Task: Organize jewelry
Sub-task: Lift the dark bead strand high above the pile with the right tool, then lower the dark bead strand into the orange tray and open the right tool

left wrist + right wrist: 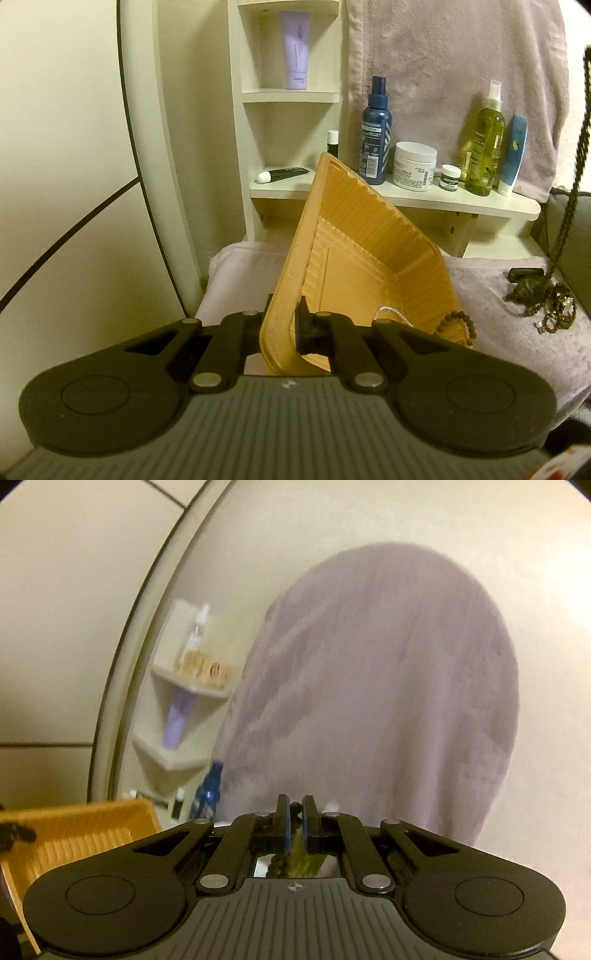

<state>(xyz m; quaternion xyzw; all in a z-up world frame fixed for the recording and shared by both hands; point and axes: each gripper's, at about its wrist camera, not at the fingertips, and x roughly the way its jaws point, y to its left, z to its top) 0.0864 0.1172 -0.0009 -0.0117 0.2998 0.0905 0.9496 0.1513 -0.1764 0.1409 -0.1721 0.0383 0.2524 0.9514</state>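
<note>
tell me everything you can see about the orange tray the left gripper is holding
The orange tray looks like moulded plastic, with ribbed sloping walls, a flat floor and a rounded rim. The left gripper is shut on its near rim, holding it tilted steeply above the lilac towel. A brown bead bracelet and a silvery chain lie at its low end. The right wrist view shows the tray's corner at the lower left.
</note>
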